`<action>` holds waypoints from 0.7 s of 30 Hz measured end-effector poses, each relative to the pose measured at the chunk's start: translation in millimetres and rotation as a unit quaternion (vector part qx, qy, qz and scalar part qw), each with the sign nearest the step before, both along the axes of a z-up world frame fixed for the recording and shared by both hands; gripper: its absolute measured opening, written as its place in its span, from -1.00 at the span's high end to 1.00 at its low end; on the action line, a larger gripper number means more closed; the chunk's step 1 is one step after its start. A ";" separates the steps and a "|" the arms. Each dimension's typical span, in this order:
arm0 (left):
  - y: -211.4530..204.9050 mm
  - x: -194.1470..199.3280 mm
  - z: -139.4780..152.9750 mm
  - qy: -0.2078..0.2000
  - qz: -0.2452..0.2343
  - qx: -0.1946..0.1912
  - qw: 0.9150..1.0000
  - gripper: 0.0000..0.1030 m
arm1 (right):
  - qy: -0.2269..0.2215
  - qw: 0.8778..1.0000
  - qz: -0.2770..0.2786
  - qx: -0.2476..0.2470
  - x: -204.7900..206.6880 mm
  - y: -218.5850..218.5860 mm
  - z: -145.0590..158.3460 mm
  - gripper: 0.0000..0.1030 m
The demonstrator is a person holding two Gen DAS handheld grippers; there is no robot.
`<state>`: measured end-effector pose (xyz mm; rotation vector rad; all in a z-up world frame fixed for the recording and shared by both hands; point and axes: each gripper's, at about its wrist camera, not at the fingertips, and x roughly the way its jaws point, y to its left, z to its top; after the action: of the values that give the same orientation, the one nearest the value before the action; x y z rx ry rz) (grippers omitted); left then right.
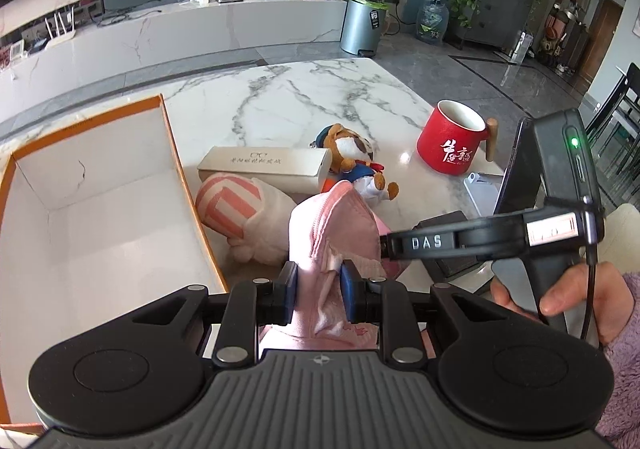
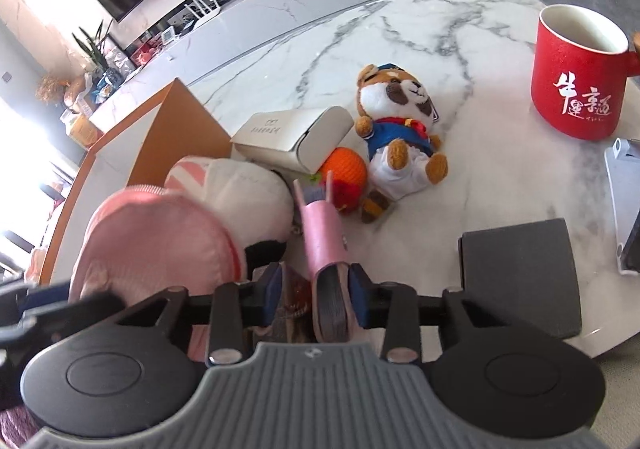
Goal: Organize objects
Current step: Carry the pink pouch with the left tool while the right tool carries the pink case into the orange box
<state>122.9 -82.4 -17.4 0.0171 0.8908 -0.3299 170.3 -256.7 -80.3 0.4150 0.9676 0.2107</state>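
Note:
My left gripper (image 1: 318, 289) is shut on a pink zippered fabric pouch (image 1: 332, 221), held up just right of the orange-rimmed box (image 1: 170, 137), whose white inside shows nothing. In the right wrist view the same pouch (image 2: 160, 233) bulges at the lower left. My right gripper (image 2: 316, 287) is shut on a slim pink folding case (image 2: 320, 233) that sticks out forward above the table, right beside the pouch. Behind lie a white plush with pink stripes (image 1: 248, 217), a white glasses case (image 1: 264, 165), a small dog plush (image 2: 400, 121) and an orange knitted ball (image 2: 346, 173).
A red mug (image 2: 576, 73) stands at the right on the marble table (image 2: 400, 33). A black flat pad (image 2: 520, 277) and a phone stand (image 2: 624, 185) lie near the table's right front edge. A person's hand in a fuzzy purple sleeve (image 1: 624, 329) holds the right tool.

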 end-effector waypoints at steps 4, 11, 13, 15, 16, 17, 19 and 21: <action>2.6 1.8 -0.4 0.003 0.008 -0.004 1.000 0.50 | 0.010 1.000 -0.002 0.004 8.7 0.6 0.6 0.25; 19.8 -8.4 23.3 -0.031 0.025 -0.048 0.998 0.51 | 0.000 0.999 -0.018 -0.034 -3.7 7.3 10.1 0.62; 32.2 -15.5 33.0 -0.041 0.033 -0.070 0.996 0.51 | -0.007 0.999 -0.029 -0.043 -10.9 8.6 18.9 0.62; 49.4 -23.5 44.8 -0.051 0.046 -0.093 0.993 0.51 | -0.019 0.998 -0.043 -0.048 -21.0 9.9 31.1 0.63; 58.8 -27.7 50.8 -0.057 0.052 -0.101 0.992 0.51 | -0.028 0.997 -0.050 -0.050 -27.6 11.0 38.1 0.63; 68.9 -31.4 57.3 -0.064 0.060 -0.106 0.991 0.51 | -0.035 0.997 -0.055 -0.049 -34.4 12.1 45.8 0.63; 88.5 -37.9 68.4 -0.079 0.081 -0.103 0.988 0.51 | -0.053 0.996 -0.061 -0.043 -48.6 16.2 62.7 0.63; 107.2 -44.1 77.0 -0.094 0.104 -0.092 0.986 0.51 | -0.077 0.994 -0.061 -0.043 -61.5 24.9 83.3 0.63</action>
<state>78.8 24.8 59.6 -0.2122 0.6662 -0.2100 108.9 -231.8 2.9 0.3712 0.7946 0.0874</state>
